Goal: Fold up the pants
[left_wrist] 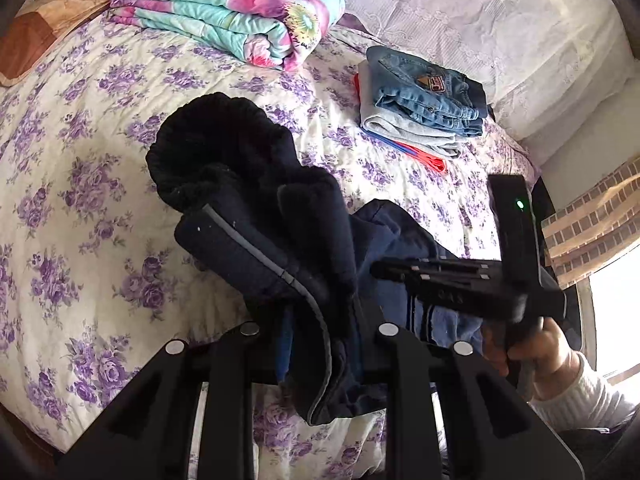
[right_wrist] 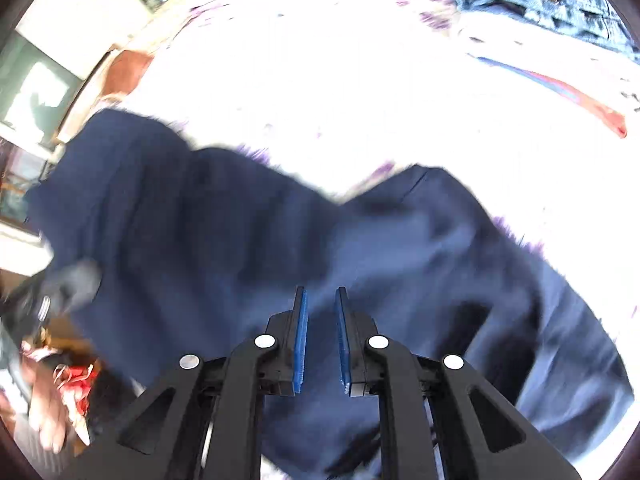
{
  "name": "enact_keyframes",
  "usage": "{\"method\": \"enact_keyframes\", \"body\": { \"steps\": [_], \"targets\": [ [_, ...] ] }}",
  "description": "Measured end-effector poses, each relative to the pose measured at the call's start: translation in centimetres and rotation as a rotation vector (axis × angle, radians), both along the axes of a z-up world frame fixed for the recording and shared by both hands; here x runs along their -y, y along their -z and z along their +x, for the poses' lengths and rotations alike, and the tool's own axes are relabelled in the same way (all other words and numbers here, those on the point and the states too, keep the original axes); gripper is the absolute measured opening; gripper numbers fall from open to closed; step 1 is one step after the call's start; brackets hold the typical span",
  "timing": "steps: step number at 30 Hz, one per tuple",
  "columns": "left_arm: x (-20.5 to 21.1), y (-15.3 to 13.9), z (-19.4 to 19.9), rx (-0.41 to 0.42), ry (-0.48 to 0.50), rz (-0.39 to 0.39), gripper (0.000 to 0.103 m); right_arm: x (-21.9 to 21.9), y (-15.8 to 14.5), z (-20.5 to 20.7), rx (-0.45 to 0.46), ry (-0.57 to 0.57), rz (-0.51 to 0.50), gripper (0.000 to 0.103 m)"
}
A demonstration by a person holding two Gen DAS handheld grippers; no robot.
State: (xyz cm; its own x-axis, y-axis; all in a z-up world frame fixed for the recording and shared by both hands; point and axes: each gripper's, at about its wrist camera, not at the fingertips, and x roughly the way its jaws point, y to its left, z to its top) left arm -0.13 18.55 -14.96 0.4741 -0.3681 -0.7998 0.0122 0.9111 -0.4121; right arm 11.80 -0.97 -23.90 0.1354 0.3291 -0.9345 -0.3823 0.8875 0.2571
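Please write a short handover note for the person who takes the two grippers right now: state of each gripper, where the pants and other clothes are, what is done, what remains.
Left gripper: shut on the navy pants, holding a bunched part lifted above the floral bedspread.
Right gripper: open, blue pads apart with nothing between them, hovering just over the pants fabric.
Pants: crumpled, partly hanging from the left gripper, the rest lying on the bed.
Done: a stack of folded clothes, jeans on top, sits farther back on the bed, near the folded floral quilt.
Left: spread the navy pants flat, fold them, probably add them to the stack.
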Motion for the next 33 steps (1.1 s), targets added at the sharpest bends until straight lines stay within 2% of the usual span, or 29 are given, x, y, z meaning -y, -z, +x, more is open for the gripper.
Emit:
{"method": "enact_keyframes", "body": {
  "steps": [6, 10, 13, 16, 19, 22, 25, 28, 31, 33],
  "targets": [
    [0.6, -0.4, 0.0, 0.011, 0.013, 0.032, 0.021, -1.1, 3.3, 2.4, -0.053, 0.005, -0.064, 0.011],
    [1.8, -0.9, 0.4, 0.008, 0.032, 0.050, 0.021, -1.1, 2.9, 2.4, -0.063, -0.001, -0.053, 0.011],
    [3.2, -1.9, 0.5, 0.021, 0.085, 0.051, 0.021, 1.2, 0.6, 1.5, -0.036, 0.022, 0.048, 0.011],
    [5.5, -2.8, 0.5, 0.041, 0.178, 0.049, 0.021, 5.1, -2.6, -0.3, 0.027, 0.044, 0.087, 0.011],
    [8.6, -3.0, 0.9, 0.056, 0.288, 0.040, 0.019, 10.2, -4.4, -1.6, 0.087, 0.099, 0.061, 0.014],
    [12.6, -2.9, 1.2, 0.060, 0.415, 0.006, 0.017, 16.1, -5.5, -3.9, 0.112, 0.202, 0.049, 0.014],
    [17.7, -2.4, 1.1, 0.055, 0.581, -0.026, 0.015, 21.5, -5.7, -6.8, 0.129, 0.347, 0.031, 0.014],
    [23.3, 0.2, 0.9, -0.010, 0.736, -0.039, 0.014, 26.9, -5.0, -10.1, 0.111, 0.498, 0.005, 0.014],
    [28.7, 3.9, 0.0, -0.077, 0.865, 0.022, 0.013, 29.9, -3.9, -12.5, 0.085, 0.607, -0.002, 0.014],
    [30.6, 5.8, -0.2, -0.108, 0.905, 0.041, 0.013, 31.2, -3.1, -13.4, 0.065, 0.658, 0.008, 0.014]
  ]
}}
